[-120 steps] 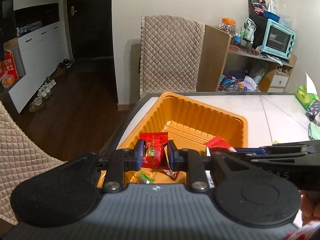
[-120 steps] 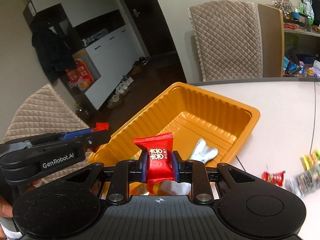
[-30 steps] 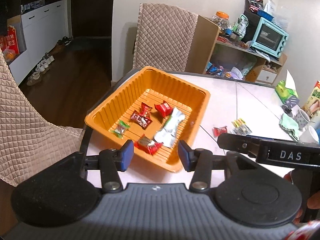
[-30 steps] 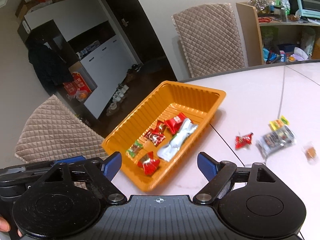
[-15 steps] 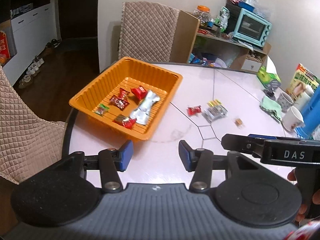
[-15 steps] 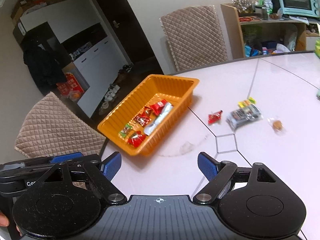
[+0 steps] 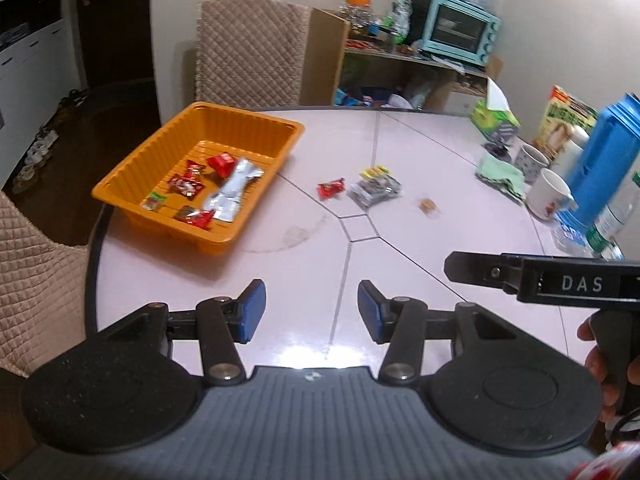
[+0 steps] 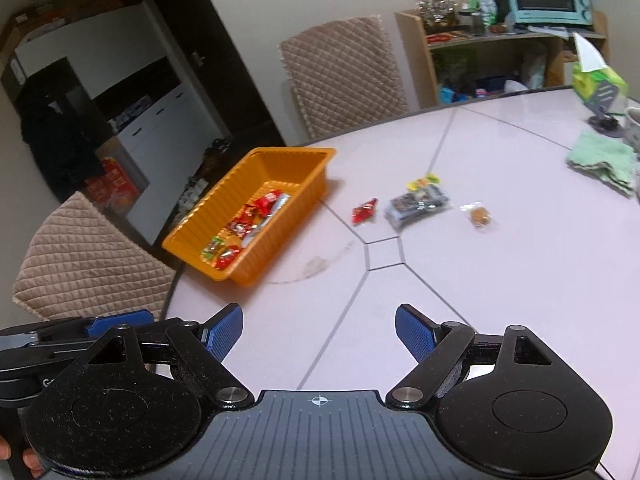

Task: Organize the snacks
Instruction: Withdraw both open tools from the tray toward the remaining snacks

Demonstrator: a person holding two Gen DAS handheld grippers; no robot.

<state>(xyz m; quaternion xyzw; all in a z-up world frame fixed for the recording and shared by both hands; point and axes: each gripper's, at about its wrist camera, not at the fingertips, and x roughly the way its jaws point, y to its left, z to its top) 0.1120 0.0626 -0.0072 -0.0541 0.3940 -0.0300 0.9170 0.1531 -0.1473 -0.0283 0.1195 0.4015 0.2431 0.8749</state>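
Observation:
An orange tray (image 7: 132, 172) (image 8: 304, 200) sits at the table's left edge and holds several red candies and a silver packet (image 7: 234, 190). Loose on the table to its right lie a red candy (image 7: 331, 189) (image 8: 365, 211), a grey snack pack (image 7: 375, 189) (image 8: 418, 205) and a small brown sweet (image 7: 428, 205) (image 8: 480, 215). My left gripper (image 7: 311, 312) is open and empty above the near table. My right gripper (image 8: 319, 334) is open and empty too, well short of the snacks; its body shows in the left wrist view (image 7: 560, 280).
Mugs (image 7: 550, 194), a green cloth (image 7: 502, 174) (image 8: 604, 160), a blue jug (image 7: 600, 160) and a tissue box (image 7: 494, 120) (image 8: 598, 84) stand at the table's right. Quilted chairs (image 7: 250, 52) (image 8: 80, 256) stand behind and left of the table.
Both grippers let go of their red candies into the tray, opened, and pulled back and to the right; the tray now lies farther away and the loose snacks have come into view.

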